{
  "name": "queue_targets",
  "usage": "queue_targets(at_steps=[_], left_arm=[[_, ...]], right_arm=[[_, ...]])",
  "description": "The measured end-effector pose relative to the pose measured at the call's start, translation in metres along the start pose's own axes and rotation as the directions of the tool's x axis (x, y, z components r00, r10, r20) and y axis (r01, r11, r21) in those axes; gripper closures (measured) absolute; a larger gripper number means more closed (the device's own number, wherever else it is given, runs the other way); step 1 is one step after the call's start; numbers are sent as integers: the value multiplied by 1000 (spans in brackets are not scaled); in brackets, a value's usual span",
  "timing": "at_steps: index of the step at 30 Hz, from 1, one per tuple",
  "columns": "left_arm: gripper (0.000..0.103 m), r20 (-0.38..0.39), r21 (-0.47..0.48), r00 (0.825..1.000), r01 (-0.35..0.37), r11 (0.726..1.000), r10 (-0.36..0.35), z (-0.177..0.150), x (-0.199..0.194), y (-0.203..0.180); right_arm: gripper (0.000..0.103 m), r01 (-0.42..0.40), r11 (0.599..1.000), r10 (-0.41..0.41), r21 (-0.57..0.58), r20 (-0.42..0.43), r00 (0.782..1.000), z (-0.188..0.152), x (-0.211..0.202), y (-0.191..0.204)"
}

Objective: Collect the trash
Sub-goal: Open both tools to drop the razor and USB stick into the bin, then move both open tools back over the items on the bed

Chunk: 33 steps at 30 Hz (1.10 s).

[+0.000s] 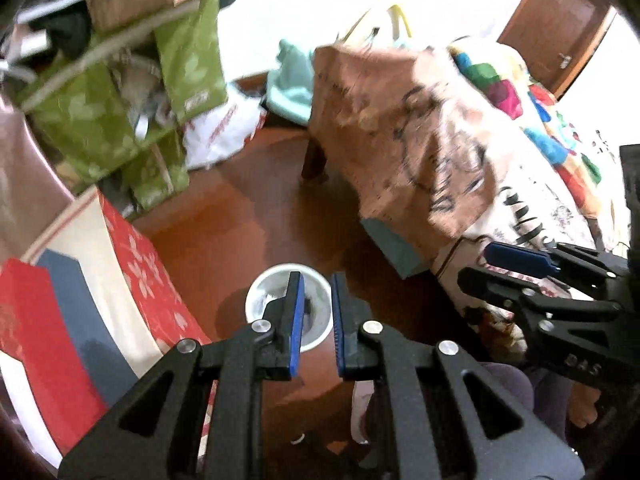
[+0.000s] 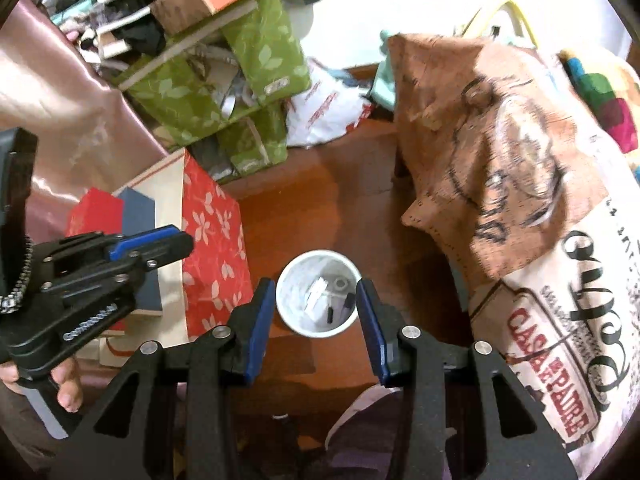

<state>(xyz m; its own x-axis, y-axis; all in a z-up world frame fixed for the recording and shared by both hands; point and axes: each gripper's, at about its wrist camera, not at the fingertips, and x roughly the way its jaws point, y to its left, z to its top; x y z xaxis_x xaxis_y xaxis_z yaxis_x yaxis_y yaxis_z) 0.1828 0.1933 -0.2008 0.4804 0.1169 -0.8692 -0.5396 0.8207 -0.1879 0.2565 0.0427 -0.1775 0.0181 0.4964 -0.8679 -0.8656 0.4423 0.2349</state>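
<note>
White bin sits on the red-brown floor, small scraps inside — between the red floral box and the printed cloth draped over furniture. Right gripper hangs above it, jaws wide apart, either side of the rim, holding nothing. Left gripper is over the same bin, jaws only a narrow gap apart, also nothing in them. Green leaf-print boxes stacked behind.

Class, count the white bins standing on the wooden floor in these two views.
1. The white bin stands on the brown floor, between the red flowered box and the cloth-draped furniture. Others may be hidden behind the clutter.
</note>
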Motion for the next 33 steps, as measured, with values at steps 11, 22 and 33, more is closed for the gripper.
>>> queue_targets(at_steps=[11,22,33], left_arm=[[77,219,119,974,35,992,-60,17,-79,-84],[48,341,237,928,71,969,-152,24,-121,-191],[30,339,340,913,108,934,-228,44,-108,-299]], right_arm=[[65,34,995,-53,89,217,975,-17,-104,-44],[54,160,973,-216,164,425,879,-59,-215,-107],[40,318,888,-452,332,501,738,-98,-279,-185]])
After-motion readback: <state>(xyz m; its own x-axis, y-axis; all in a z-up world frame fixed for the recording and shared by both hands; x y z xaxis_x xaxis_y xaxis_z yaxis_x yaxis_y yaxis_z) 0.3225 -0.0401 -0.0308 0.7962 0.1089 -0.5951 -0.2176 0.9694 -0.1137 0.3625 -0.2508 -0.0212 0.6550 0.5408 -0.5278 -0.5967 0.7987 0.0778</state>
